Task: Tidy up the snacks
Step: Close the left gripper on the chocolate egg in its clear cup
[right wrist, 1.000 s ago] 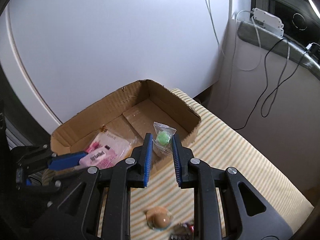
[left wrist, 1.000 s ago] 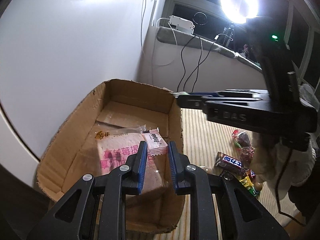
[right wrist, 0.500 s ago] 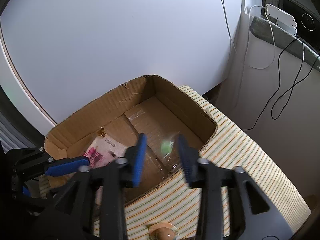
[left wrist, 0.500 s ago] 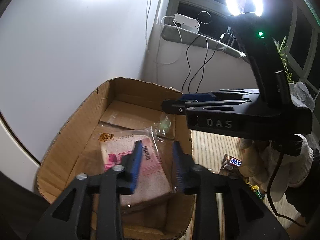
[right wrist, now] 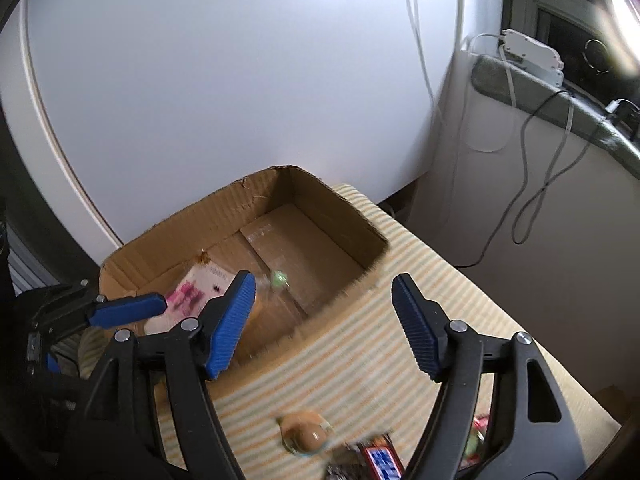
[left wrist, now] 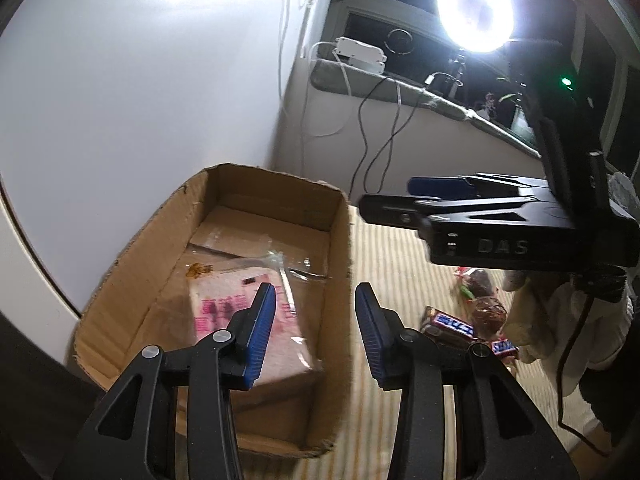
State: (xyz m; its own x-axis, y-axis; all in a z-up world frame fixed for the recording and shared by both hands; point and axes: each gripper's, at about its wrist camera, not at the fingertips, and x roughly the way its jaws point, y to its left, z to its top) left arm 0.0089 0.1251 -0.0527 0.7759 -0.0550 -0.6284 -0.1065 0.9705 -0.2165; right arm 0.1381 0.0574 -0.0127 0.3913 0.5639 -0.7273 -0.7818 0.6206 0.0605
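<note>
While its blue-padded jaws are opening with nothing between them, the right gripper (right wrist: 324, 320) is held slanting down over the near rim of the cardboard box (right wrist: 352, 216), a pose suited to letting a snack fall inside rather than onto the striped cloth (right wrist: 460, 280). A small clear packet with a green sweet (right wrist: 279, 279) is seen inside the box, blurred, beside the pink bread packet (left wrist: 240, 312) lying flat on the floor of the box. The left gripper (left wrist: 316, 330) is likewise released and empty, poised over the box's right wall. More snacks are left outside on the cloth: a wrapped egg-like item (right wrist: 306, 434) and blue-labelled chocolate bars (left wrist: 450, 322), presumably next to be collected.
</note>
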